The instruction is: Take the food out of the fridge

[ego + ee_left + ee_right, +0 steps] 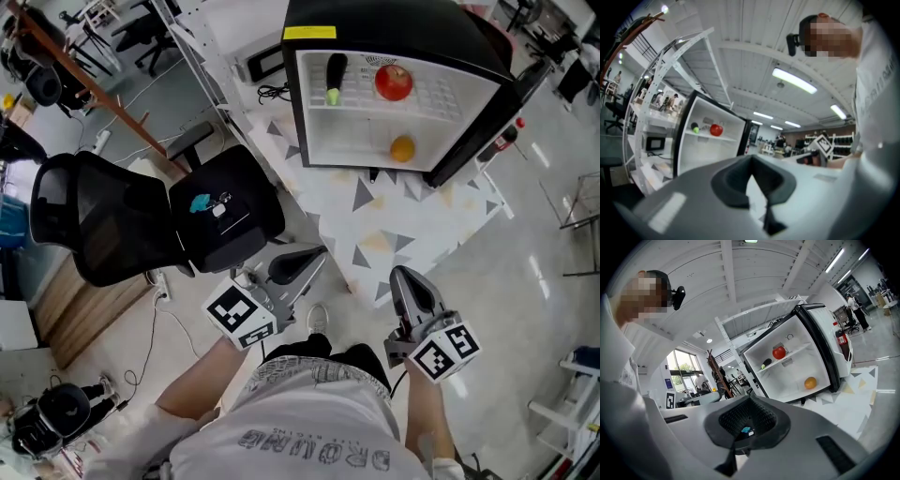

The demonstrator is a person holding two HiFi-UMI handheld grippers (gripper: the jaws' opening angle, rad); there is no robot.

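**Two closed grippers facing the open fridge, food on its shelves**

Just to the left of the left gripper point(317, 253), a black office chair point(141, 220) is standing with a small teal object point(201, 202) lying on its seat. The left gripper is pointing toward the fridge point(394, 23). In its own view point(751, 161) its jaws are pressing together with nothing between them.

A pale mat point(403, 225) printed with triangles is lying on the floor between the jaw tips and the fridge. The fridge is standing well ahead of both grippers with its door swung open point(689, 154) point(787, 380).

On the upper shelf, ahead of the gap between the two grippers, a dark aubergine point(335, 79) point(695, 127) point(766, 364) with a green end is lying. A red fruit point(394, 82) point(716, 130) point(778, 352) is sitting to its right, near it but not touching. In the lower compartment, straight ahead of the right gripper point(405, 277), an orange point(402, 148) point(810, 382) is resting alone.

The right gripper point(750, 401) is likewise pointing at the fridge, its jaws closing on each other and gripping nothing.
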